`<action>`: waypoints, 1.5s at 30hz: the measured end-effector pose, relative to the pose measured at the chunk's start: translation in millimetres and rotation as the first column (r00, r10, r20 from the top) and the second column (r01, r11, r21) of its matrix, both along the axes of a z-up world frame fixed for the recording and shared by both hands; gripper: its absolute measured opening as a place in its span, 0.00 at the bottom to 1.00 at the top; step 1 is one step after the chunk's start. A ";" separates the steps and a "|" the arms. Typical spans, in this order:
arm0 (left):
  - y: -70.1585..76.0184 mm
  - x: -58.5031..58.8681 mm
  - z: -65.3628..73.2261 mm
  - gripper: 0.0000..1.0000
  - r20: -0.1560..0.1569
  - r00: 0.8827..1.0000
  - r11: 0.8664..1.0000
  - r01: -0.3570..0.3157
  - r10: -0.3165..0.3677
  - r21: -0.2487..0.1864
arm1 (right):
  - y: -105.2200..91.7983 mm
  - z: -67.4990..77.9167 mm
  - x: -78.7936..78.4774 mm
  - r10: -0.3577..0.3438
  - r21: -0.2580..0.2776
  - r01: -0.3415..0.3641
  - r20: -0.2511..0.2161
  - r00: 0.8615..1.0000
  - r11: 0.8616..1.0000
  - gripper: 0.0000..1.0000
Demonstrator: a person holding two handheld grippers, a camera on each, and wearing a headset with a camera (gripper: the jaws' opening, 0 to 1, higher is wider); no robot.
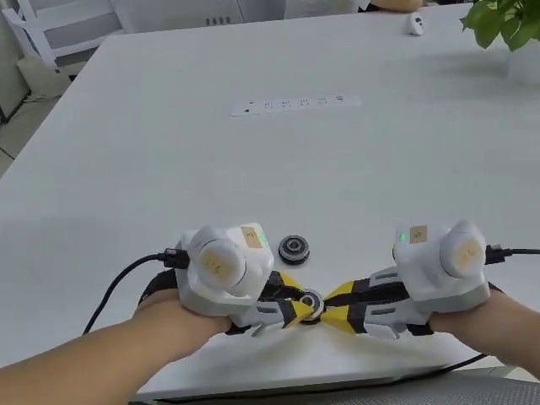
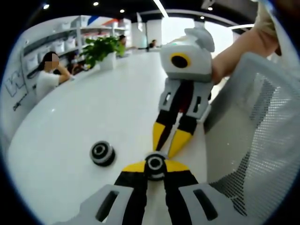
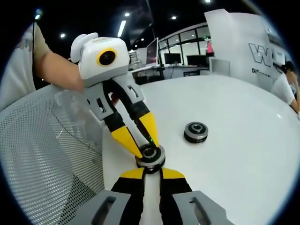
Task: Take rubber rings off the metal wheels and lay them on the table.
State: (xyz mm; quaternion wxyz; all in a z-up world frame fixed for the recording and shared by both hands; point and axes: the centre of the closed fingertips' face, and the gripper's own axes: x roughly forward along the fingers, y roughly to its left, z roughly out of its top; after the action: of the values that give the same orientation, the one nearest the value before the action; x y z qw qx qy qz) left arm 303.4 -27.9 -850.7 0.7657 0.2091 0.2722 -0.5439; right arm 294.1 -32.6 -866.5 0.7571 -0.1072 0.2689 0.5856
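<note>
Two black-ringed metal wheels: held wheel (image 1: 310, 304) at lower centre, clamped by left gripper (image 1: 293, 310) and right gripper (image 1: 329, 309), tips meeting; loose wheel (image 1: 294, 247) above.

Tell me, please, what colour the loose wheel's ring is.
Black ring, clearest in the right gripper view.

The left gripper (image 1: 295, 310) and the right gripper (image 1: 327, 304) meet tip to tip near the front edge of the white table (image 1: 169, 169). Both pinch one small wheel (image 1: 310, 303) between them. A second wheel (image 1: 294, 247) lies flat just behind, and a power strip (image 1: 295, 105) lies far back.
</note>
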 end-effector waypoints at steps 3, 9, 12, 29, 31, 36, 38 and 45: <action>0.2 0.0 -0.1 0.13 0.002 1.000 1.000 -0.001 0.001 0.000 | -0.8 -0.2 1.6 -0.001 -0.007 0.001 0.011 1.000 1.000 0.04; 0.1 0.0 -0.3 0.13 0.004 1.000 1.000 -0.002 0.002 0.000 | -1.6 -0.6 2.8 -0.008 -0.014 0.008 0.014 1.000 1.000 0.01; 0.0 0.0 -0.4 0.13 0.006 1.000 1.000 -0.003 0.003 0.002 | -1.9 -0.5 2.9 -0.018 -0.012 0.018 0.006 1.000 1.000 0.00; 0.3 -0.3 -0.5 0.12 0.011 1.000 1.000 -0.002 0.002 0.006 | -5.7 4.5 4.7 -0.098 0.021 0.099 -0.055 0.994 0.995 0.00; 0.3 -0.4 -0.5 0.12 0.011 1.000 1.000 -0.002 0.002 0.006 | -6.6 5.2 5.3 -0.109 0.030 0.111 -0.067 0.992 0.993 0.00; 0.1 -0.4 -0.4 0.12 0.011 1.000 1.000 -0.006 0.006 0.006 | -6.8 6.8 6.2 -0.142 0.052 0.149 -0.114 0.983 0.987 0.00; 0.0 -0.4 -0.5 0.12 0.010 1.000 1.000 -0.010 0.010 0.005 | -6.8 6.1 6.5 -0.149 0.055 0.157 -0.125 0.981 0.986 0.00; -0.3 0.0 -0.8 0.12 0.015 1.000 1.000 -0.018 0.018 0.012 | -6.0 10.6 11.4 -0.189 0.092 0.209 -0.185 0.964 0.974 0.00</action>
State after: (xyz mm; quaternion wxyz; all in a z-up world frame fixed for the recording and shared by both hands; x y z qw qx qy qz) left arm 303.4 -28.2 -851.5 0.7714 0.2156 0.2716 -0.5336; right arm 305.5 -38.7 -855.9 0.7905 0.0144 0.3107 0.5277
